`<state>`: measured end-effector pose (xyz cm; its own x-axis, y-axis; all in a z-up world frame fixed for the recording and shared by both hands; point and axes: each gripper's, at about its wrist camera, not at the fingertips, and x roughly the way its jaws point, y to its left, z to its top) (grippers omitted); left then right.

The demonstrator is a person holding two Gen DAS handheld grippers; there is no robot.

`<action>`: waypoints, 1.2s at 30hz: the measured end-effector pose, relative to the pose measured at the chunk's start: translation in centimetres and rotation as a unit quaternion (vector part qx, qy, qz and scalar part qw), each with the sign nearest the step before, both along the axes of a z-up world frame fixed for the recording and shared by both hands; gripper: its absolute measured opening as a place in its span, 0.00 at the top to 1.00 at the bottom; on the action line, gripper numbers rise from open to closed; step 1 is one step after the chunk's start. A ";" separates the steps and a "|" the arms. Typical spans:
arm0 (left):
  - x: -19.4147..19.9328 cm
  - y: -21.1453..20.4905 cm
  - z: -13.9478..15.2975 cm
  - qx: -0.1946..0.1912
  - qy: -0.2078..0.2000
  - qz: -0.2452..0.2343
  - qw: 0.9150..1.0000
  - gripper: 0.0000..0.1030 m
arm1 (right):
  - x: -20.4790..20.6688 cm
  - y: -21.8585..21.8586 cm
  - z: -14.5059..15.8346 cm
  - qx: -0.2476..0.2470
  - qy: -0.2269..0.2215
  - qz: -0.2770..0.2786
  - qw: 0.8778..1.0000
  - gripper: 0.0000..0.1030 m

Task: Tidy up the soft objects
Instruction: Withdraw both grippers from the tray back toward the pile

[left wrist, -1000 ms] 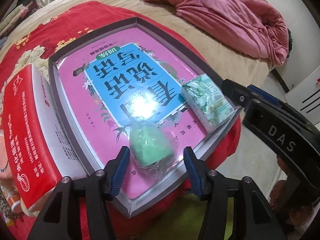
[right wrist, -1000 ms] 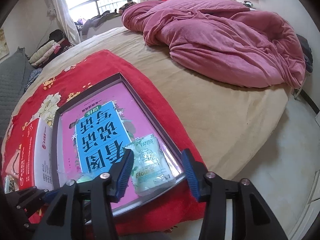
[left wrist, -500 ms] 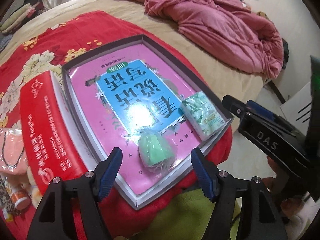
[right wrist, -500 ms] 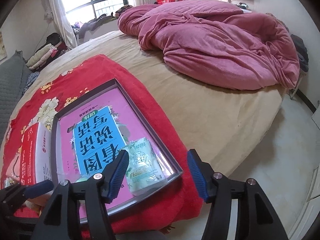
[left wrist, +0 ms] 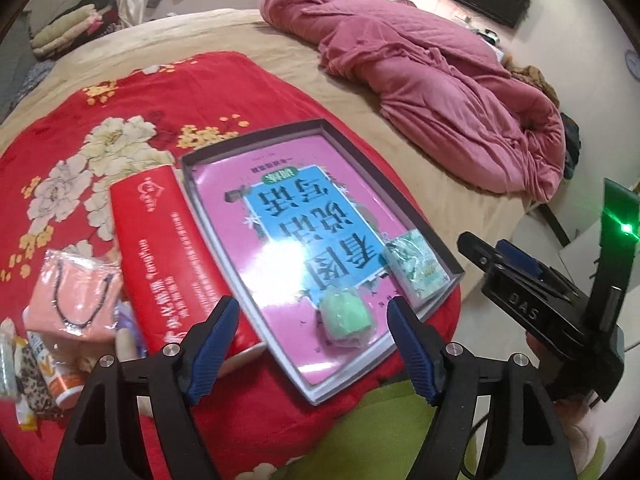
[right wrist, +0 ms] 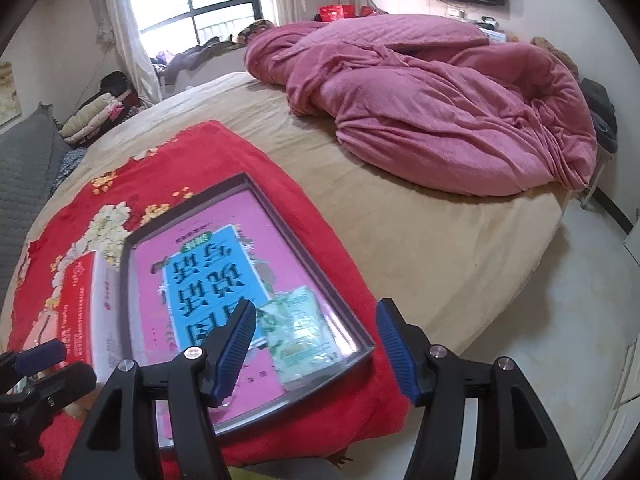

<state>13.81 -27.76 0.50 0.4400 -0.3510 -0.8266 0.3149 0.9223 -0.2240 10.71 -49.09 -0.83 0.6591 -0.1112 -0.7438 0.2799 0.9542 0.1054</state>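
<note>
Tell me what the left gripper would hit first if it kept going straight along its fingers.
Probably the green wrapped roll lying in the shallow box: it sits between and just ahead of the left gripper, whose jaws are opening with nothing gripped. Depth is unclear, so it might meet the box's pink floor beside it.

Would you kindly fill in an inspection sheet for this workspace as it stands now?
Surface: red floral blanket spread over a beige bed.
Job's things: green roll and tissue pack lie apart in the shallow box, on a pink sheet.
Clutter: red package beside the box; pink pouch and small bottles at the blanket's left edge.
Grippers: left gripper empty, jaws opening, clear of the roll; right gripper empty, jaws open, tissue pack seen between them but not pressed.
Cables: nothing seen.
Surroundings: pink duvet, window, wall screen, folded clothes.
</note>
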 end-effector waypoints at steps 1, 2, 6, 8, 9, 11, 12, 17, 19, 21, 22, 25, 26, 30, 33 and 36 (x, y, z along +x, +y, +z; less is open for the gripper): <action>-0.1 0.3 0.1 0.001 -0.002 0.005 1.000 0.25 | -0.1 0.2 0.2 -0.002 -0.002 0.002 1.000 0.39; -0.2 0.6 0.1 0.003 -0.003 0.008 1.000 0.25 | -0.2 0.5 0.4 -0.002 -0.004 0.004 1.000 0.39; -0.5 1.7 0.4 0.003 -0.005 0.017 1.000 0.25 | -0.4 1.3 1.3 -0.015 -0.011 0.012 1.000 0.35; -0.7 2.2 0.7 -0.002 -0.005 0.018 1.000 0.25 | -0.5 1.6 1.5 -0.019 -0.009 0.013 1.000 0.35; -0.8 2.5 0.8 -0.001 -0.007 0.020 1.000 0.25 | -0.6 1.7 1.6 -0.018 -0.009 0.013 1.000 0.35; -1.0 2.9 1.0 0.000 -0.009 0.022 1.000 0.24 | -0.8 1.9 1.8 -0.017 -0.010 0.015 1.000 0.35; -1.1 3.1 1.0 -0.001 -0.009 0.023 1.000 0.24 | -0.9 2.1 2.0 -0.019 -0.011 0.015 1.000 0.35; -1.8 4.4 1.4 -0.004 -0.011 0.028 1.000 0.24 | -1.4 3.1 2.9 -0.027 -0.014 0.022 0.999 0.34; -2.1 5.0 1.6 -0.006 -0.011 0.031 0.999 0.24 | -1.5 3.5 3.2 -0.029 -0.015 0.026 0.999 0.34; -2.3 5.6 1.8 -0.008 -0.012 0.034 0.999 0.24 | -1.7 4.1 3.5 -0.032 -0.017 0.031 0.999 0.34; -2.5 6.1 1.9 -0.010 -0.012 0.037 0.999 0.24 | -1.8 4.4 3.7 -0.034 -0.017 0.034 0.999 0.34; -2.9 7.6 2.2 -0.012 -0.013 0.046 0.999 0.24 | -2.0 5.3 4.2 -0.037 -0.022 0.043 0.998 0.34; -3.0 8.0 2.3 -0.012 -0.014 0.050 0.999 0.24 | -2.1 5.7 4.5 -0.040 -0.025 0.047 0.998 0.34; -3.4 10.1 2.7 -0.009 -0.014 0.065 0.998 0.24 | -2.2 7.2 5.4 -0.043 -0.032 0.062 0.997 0.34; -4.0 11.5 2.9 -0.007 -0.018 0.074 0.997 0.24 | -2.4 8.5 6.1 -0.046 -0.037 0.075 0.995 0.34; -4.6 12.9 3.0 -0.004 -0.020 0.082 0.996 0.24 | -2.6 10.1 6.7 -0.051 -0.042 0.092 0.994 0.34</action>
